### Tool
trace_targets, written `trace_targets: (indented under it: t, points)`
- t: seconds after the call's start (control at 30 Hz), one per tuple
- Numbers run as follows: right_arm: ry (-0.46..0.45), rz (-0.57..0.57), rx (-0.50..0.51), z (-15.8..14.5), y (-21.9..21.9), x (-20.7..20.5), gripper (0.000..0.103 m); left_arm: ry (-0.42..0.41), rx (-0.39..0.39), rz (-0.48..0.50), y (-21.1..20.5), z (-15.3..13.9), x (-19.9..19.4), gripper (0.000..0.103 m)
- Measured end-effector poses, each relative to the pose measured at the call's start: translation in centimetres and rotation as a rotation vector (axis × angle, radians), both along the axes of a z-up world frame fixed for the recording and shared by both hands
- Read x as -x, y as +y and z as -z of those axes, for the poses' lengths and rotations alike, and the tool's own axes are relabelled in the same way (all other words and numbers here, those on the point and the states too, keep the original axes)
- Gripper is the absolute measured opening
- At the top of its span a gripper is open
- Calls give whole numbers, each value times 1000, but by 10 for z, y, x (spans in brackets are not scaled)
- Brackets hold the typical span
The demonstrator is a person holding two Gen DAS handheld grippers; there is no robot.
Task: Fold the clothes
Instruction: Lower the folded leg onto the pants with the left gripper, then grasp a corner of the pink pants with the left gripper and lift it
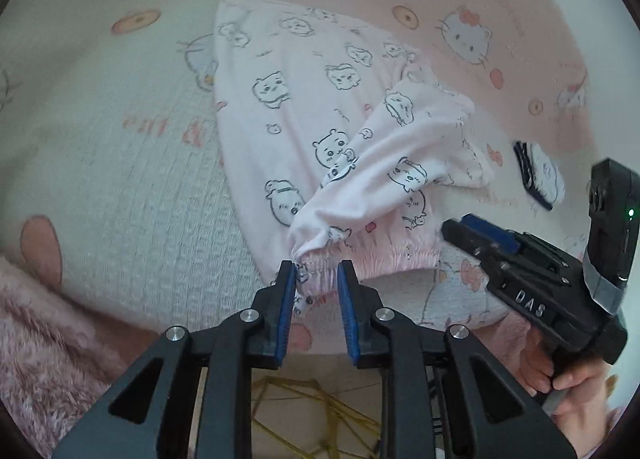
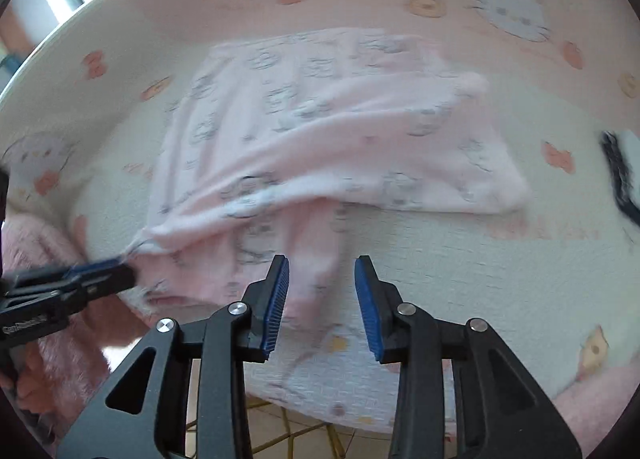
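Observation:
A pale pink pyjama garment [image 1: 304,107] printed with small bears lies spread on the bed. One of its long parts is pulled off the pile toward me. My left gripper [image 1: 316,273] is shut on that part's gathered elastic cuff [image 1: 320,263], which fills the gap between the blue pads. In the right wrist view the left gripper [image 2: 120,265] draws the cloth [image 2: 320,131] taut to a point. My right gripper [image 2: 322,271] stands open over another strip of the garment [image 2: 312,259], with a gap beside its right pad. The right gripper [image 1: 456,225] hovers just right of the elastic waistband [image 1: 400,257].
The bed sheet [image 1: 120,163] is pink and white with cat prints. A small dark-edged white item [image 1: 538,175] lies to the right of the garment. A fluffy pink blanket [image 1: 40,339] lies at the near left. The bed's near edge drops to a tiled floor [image 1: 312,411]. A hand [image 1: 560,375] holds the right gripper.

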State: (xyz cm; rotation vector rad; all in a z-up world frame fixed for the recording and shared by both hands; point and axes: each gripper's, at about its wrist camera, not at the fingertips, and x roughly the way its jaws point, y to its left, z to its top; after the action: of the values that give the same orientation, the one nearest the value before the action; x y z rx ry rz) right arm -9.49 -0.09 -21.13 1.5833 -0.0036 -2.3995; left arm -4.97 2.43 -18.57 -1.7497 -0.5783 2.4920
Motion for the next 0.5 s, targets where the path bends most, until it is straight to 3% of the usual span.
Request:
trace_targets:
  t: [0.07,0.13,0.2,0.3,0.37,0.43,0.5]
  points:
    - [-78,15,-39,18,-3,3,34,-86,46,-8,-7,15,4,30]
    - [-133,66,-14,25,5,9,47,-136,-7,-46,-17,25,2,35]
    - [-163,130,37,23,19,15,50,-112,-71,-75,-27,16,-4,35]
    - [-109,178,67,8,38,18,51,6,-31,-50,-27,-10,-3,36]
    - [-78,182,116,-1,40,22,51,43,-9,-31,-23,-16,5,36]
    - [-67,153,155,-4,33,25,51,-9,29,-27,-18,-5,16,36]
    - [-108,107,174,3,18,25,51,-143,86,-40,-22,20,21,38]
